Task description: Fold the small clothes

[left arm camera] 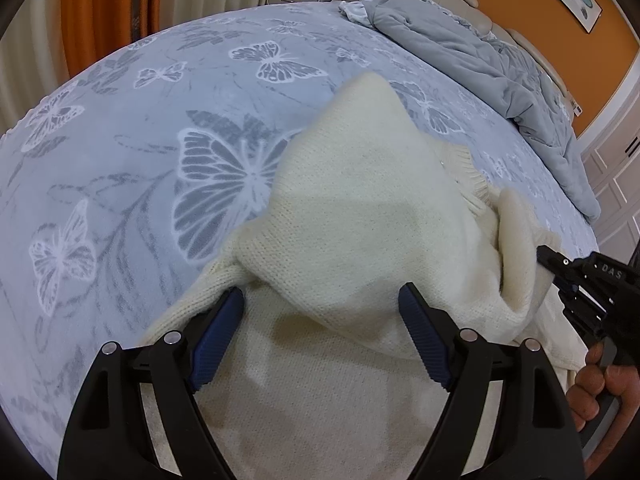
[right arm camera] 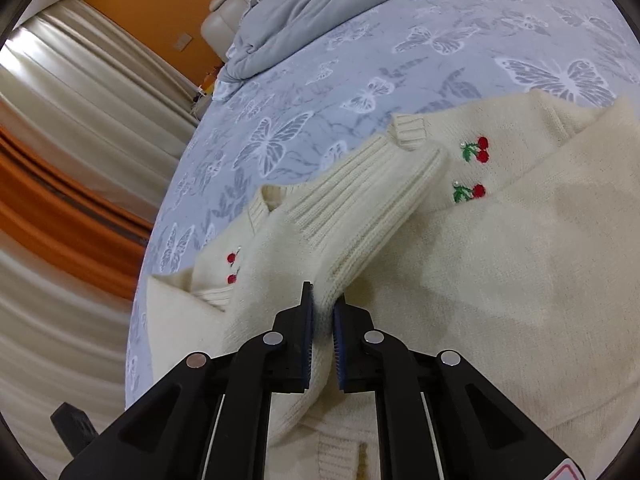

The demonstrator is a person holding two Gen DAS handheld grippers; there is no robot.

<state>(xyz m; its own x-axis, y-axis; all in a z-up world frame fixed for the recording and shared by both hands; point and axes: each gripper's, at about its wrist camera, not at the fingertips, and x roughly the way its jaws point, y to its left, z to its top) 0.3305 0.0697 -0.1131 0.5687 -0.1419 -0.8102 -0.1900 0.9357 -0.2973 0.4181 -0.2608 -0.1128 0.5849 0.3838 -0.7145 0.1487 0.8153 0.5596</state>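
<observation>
Right tool (right arm camera: 323, 312) clamped on the cream sweater (left arm camera: 360, 208), left tool (left arm camera: 322, 312) spread apart: lay the sleeve flat, unwrinkled.

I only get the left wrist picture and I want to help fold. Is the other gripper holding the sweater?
Observer: Yes. The right gripper is shut on a sleeve of the cream sweater.
Child: Does the sweater have pictures on it?
Observer: Yes, small red cherries with green leaves are stitched on it.
Child: What is the end of the sleeve like?
Observer: It has a ribbed cuff lying on the butterfly bedsheet.
</observation>
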